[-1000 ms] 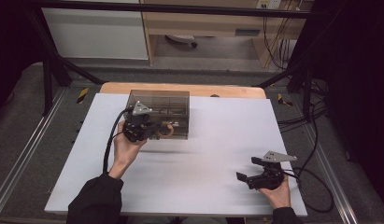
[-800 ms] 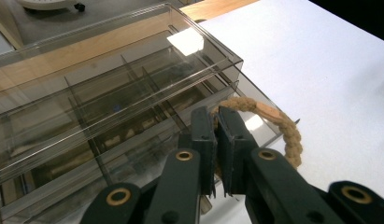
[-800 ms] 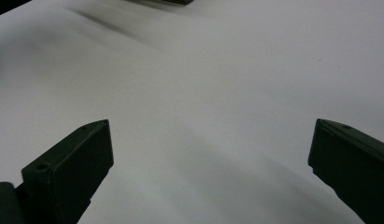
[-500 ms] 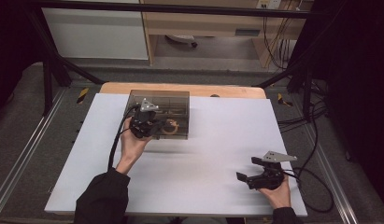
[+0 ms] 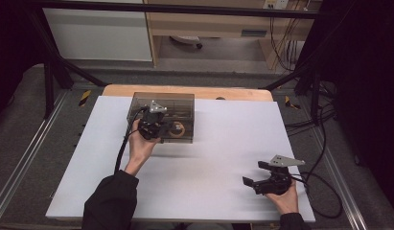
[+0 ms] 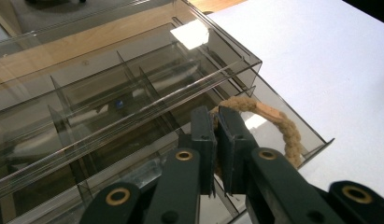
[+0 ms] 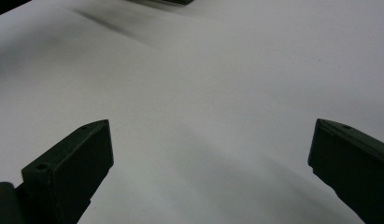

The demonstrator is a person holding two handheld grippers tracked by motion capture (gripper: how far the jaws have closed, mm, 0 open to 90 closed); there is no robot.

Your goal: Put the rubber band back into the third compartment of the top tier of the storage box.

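My left hand-held gripper point(image 6: 216, 140) is clamped on the rope ring point(image 6: 278, 126), holding it by its rim at the pulled-out drawer point(image 6: 311, 140) of the smoky clear organiser box point(image 5: 162, 106) so it can drop flat inside. My right hand-held gripper point(image 5: 260, 184) rests spread wide on the bench point(image 5: 223, 143), well apart, out of the way.

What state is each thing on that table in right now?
Left tool: shut on the ring.
Ring: rope-wrapped, lying in the pulled-out drawer, pinched at one side.
Drawer: pulled partly out of the box.
Box: smoky clear plastic, upright on the table.
Right tool: open, holding nothing.
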